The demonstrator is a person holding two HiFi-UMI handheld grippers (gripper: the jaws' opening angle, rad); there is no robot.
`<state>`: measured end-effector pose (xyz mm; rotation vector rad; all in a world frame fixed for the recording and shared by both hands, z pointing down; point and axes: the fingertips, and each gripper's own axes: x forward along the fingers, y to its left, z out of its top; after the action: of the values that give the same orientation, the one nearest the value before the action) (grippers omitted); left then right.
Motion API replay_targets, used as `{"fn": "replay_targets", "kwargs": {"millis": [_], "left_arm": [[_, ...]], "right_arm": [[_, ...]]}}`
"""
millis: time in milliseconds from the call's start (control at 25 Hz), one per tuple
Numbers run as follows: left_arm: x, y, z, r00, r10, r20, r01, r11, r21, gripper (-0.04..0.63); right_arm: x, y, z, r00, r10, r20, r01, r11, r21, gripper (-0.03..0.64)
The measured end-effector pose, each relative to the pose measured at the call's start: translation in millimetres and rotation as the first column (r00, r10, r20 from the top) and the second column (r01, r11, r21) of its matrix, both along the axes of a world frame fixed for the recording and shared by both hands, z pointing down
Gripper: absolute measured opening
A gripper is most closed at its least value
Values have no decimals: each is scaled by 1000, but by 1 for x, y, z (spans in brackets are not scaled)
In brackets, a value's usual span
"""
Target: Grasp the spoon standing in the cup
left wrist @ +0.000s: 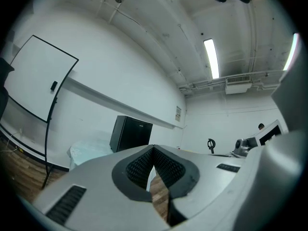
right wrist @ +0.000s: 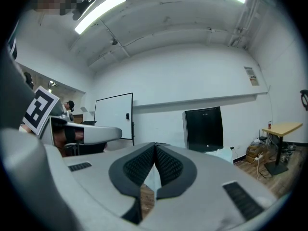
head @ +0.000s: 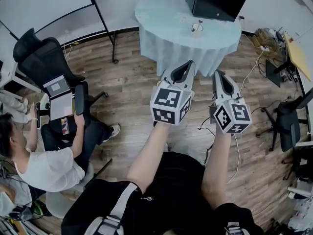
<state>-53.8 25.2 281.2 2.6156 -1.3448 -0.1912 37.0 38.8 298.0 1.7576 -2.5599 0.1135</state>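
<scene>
A small pale cup point(head: 196, 32) stands on the round table point(head: 166, 13) with the light blue cloth, at the top of the head view. A spoon point(head: 199, 24) stands upright in the cup. My left gripper point(head: 188, 63) and my right gripper point(head: 218, 73) are held side by side over the wooden floor, short of the table and pointing toward it. Both are shut and hold nothing. In the left gripper view the left gripper point(left wrist: 153, 151) shows its ribbed pads meeting at the tip. The right gripper point(right wrist: 155, 146) looks the same in its own view.
A black box point(head: 216, 0) stands on the table behind the cup. A seated person point(head: 46, 160) and a black office chair point(head: 41, 58) are at the left. A whiteboard stand point(head: 105, 26) is beside the table. Cables point(head: 254, 67), a yellow desk point(head: 299, 55) and another chair point(head: 288, 124) are at the right.
</scene>
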Motion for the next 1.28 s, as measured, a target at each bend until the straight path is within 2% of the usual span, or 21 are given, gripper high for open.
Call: {"fn": "replay_targets", "kwargs": {"millis": [120, 240, 440, 600, 1080, 1280], "left_arm": [[1, -3, 4, 1000, 8, -5, -8, 1000, -6, 14], [-5, -17, 19, 1000, -15, -15, 15, 999, -43, 14], [-4, -41, 27, 999, -33, -2, 33, 998, -59, 15], [-7, -66, 31, 999, -52, -11, 51, 997, -62, 14], [34, -152, 70, 999, -35, -11, 33, 992, -126, 14], [51, -191, 89, 999, -36, 33, 41, 984, -173, 14]], "right_arm": [[-5, -4, 7, 1000, -10, -5, 10, 1000, -17, 2], [-8, -13, 18, 999, -28, -25, 27, 999, -39, 2], [34, -38, 24, 998, 52, 28, -51, 997, -50, 2], [31, -63, 26, 999, 23, 45, -21, 999, -41, 2], [47, -155, 67, 996, -20, 87, 30, 993, -117, 2], [61, -196, 85, 990, -24, 137, 45, 987, -154, 2]]}}
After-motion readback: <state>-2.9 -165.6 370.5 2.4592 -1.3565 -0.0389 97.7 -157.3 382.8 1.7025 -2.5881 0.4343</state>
